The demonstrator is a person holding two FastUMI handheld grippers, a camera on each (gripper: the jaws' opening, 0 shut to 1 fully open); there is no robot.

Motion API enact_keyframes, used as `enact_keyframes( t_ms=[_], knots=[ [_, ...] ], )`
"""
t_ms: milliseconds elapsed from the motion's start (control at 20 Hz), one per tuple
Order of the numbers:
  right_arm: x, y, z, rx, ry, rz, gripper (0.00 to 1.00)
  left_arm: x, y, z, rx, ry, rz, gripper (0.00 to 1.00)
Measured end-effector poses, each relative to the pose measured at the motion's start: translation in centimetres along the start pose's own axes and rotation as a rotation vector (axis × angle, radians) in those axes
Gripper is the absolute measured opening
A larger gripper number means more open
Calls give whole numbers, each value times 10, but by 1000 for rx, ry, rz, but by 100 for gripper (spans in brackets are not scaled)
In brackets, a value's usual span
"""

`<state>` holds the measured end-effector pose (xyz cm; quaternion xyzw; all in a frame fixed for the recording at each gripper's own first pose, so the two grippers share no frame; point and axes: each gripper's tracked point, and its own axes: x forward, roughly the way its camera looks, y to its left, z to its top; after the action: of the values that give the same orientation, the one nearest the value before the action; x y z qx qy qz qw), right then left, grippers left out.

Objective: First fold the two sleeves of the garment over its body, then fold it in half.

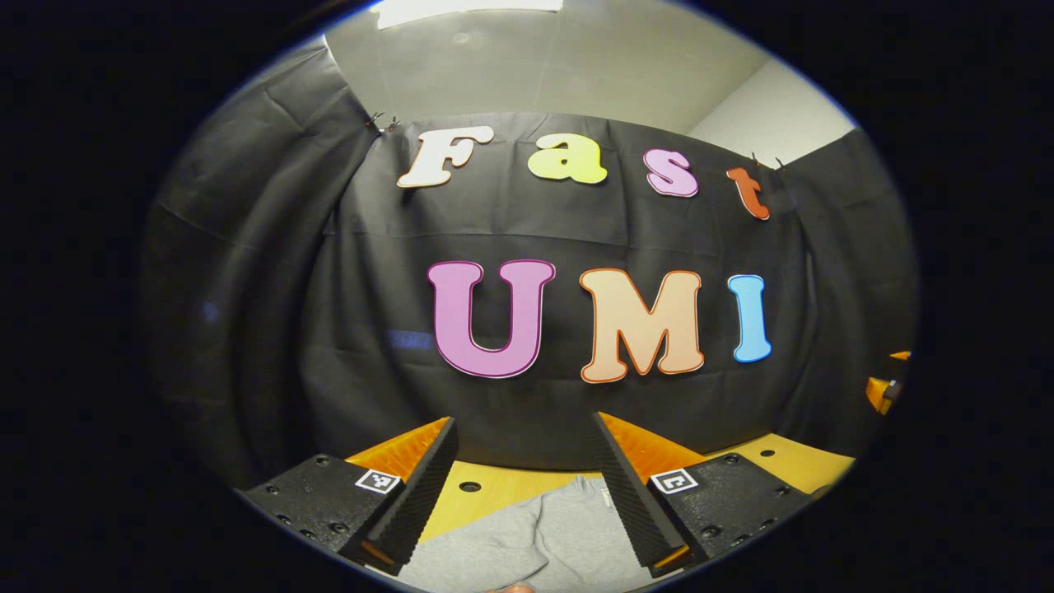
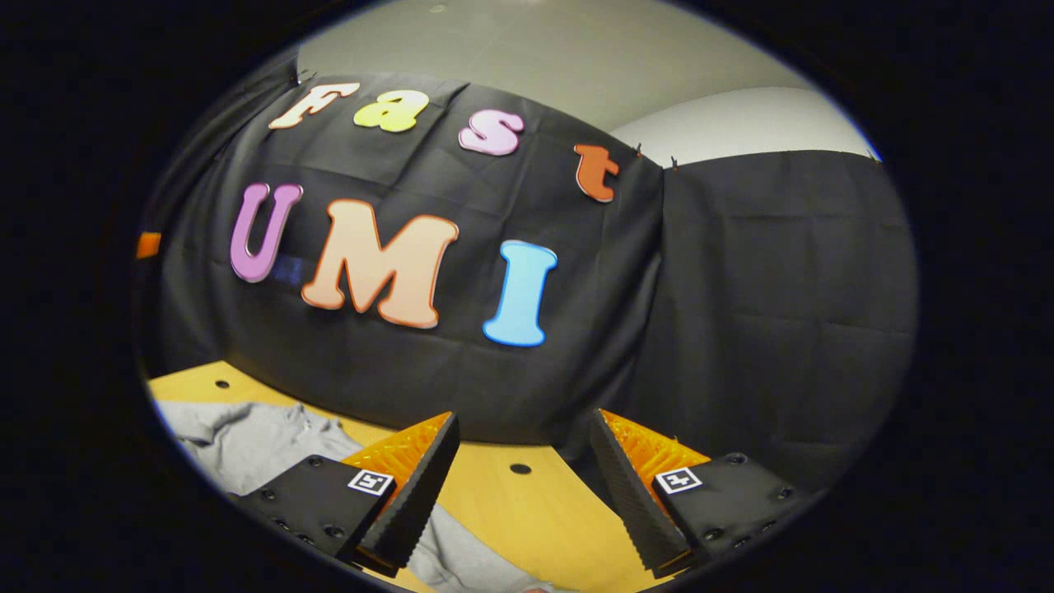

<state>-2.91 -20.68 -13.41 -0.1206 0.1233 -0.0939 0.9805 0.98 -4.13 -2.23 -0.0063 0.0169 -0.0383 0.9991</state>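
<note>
While both of our tools hang above the work, the left gripper (image 1: pixel 524 478) stands with its jaws spread wide and nothing between them. Through the gap in the left gripper view we see the soft grey fabric garment (image 1: pixel 539 539) lying on the yellow wooden surface (image 1: pixel 473 502), which is dotted with small round holes. The cloth spreads below and between the fingers without touching them, as far as we can tell. At the far right edge of that view a small orange part shows, too cut off for us to identify.

Our right gripper (image 2: pixel 524 473) is likewise parted and holds nothing. In the right gripper view the grey garment (image 2: pixel 247 441) lies to the left on the same surface (image 2: pixel 535 511), rumpled in low folds, and it runs under the left finger toward the bottom edge. Bare yellow board shows between the two fingers.
</note>
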Motion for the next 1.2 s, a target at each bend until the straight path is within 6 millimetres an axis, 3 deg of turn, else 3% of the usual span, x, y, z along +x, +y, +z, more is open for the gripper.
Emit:
enact_keyframes(
  t_ms=[250,500,550,800,1100,1200],
  knots=[
    [3,-25,-110,18,252,-23,100,0,-12,-1,25,8,-13,93],
    [-13,-33,-217,121,546,-18,100,0,-31,-3,56,14,-23,94],
    [-17,-34,-247,173,638,-25,100,-2,-36,-3,61,15,-24,94],
    [-32,-31,-307,258,870,18,100,0,-58,-7,86,25,-21,92],
    [-44,-17,-336,209,996,150,97,2,-93,-20,76,59,-11,94],
    [-44,-10,-336,213,1015,183,87,2,-105,-24,73,72,-16,94]
  ],
)
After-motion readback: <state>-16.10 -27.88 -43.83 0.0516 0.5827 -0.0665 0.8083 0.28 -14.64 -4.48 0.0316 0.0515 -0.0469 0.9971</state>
